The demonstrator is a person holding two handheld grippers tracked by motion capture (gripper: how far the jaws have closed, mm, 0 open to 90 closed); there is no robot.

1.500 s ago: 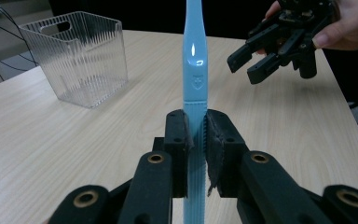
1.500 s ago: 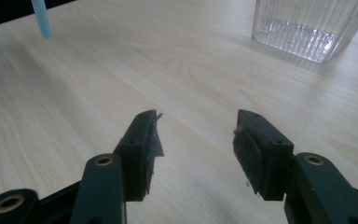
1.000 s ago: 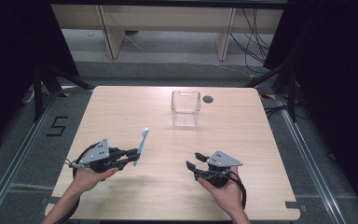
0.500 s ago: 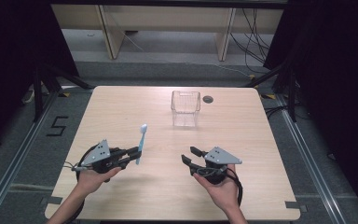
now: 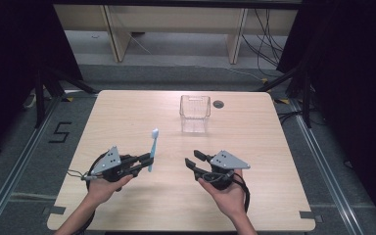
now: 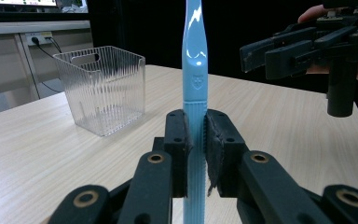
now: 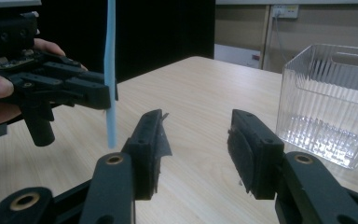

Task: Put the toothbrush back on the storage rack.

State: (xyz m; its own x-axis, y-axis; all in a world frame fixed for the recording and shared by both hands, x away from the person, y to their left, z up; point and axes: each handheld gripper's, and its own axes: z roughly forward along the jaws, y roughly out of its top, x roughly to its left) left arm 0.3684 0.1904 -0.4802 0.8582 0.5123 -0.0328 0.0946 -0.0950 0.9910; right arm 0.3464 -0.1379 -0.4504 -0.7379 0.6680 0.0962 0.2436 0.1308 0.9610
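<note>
Toothbrush, light blue plastic with a slim handle (image 5: pixel 152 148), stands upright above the near-left part of the pale wooden table (image 5: pixel 127 112), clamped low on its handle by my left gripper (image 5: pixel 146 159). In the left gripper view I see both black jaws pressed against the ribbed lower handle (image 6: pixel 195 135), with the handle running up between them and out past the top of the frame. Its lower end hangs clear of the table surface, as the right gripper view shows (image 7: pixel 110 74).

My right gripper (image 5: pixel 192 160) sits to the right of the left one, near it but apart, held just above the table. Its jaws are spread wide with nothing between them; the right gripper view shows bare tabletop in the gap (image 7: pixel 196 154).

A clear ribbed plastic bin, square and open-topped (image 5: pixel 195 113), stands on the far side of the table, well apart from both grippers. It appears empty. A small dark round grommet (image 5: pixel 219 104) lies in the table just beside the bin's right side.

Between the toothbrush and the bin I find only open wooden surface; nothing stands in the way. The two grippers point towards each other with a stretch of table between them.
</note>
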